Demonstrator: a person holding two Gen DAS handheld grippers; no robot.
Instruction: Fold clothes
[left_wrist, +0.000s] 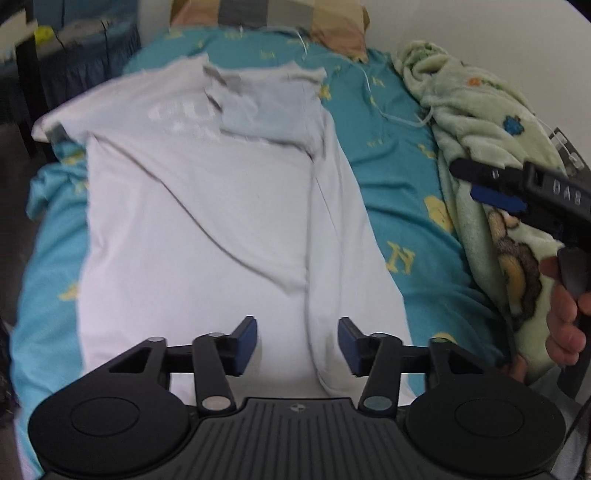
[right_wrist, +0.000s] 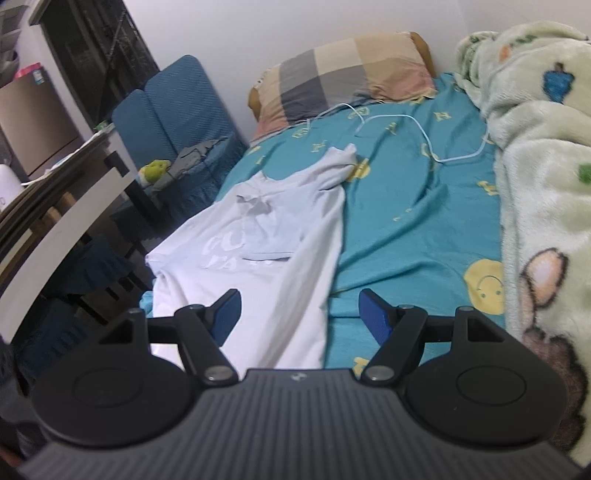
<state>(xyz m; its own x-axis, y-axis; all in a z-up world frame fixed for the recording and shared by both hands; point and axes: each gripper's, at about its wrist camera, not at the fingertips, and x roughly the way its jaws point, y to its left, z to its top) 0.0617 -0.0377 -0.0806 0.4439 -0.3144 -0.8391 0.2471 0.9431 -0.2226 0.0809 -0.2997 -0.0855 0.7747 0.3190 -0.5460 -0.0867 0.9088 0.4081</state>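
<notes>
A white T-shirt (left_wrist: 207, 221) is spread flat on the teal bed sheet (left_wrist: 388, 206). The left gripper (left_wrist: 297, 345) is held wide apart above the shirt's near end, with nothing in it. The right gripper (right_wrist: 301, 319) is also held wide apart and empty, over the shirt's edge beside a green blanket (right_wrist: 543, 177).

A bed with a teal printed sheet (right_wrist: 406, 192) carries a white T-shirt (left_wrist: 207, 229), checked pillow (right_wrist: 347, 70), white cable (right_wrist: 424, 136) and green fleece blanket (right_wrist: 546, 166).
</notes>
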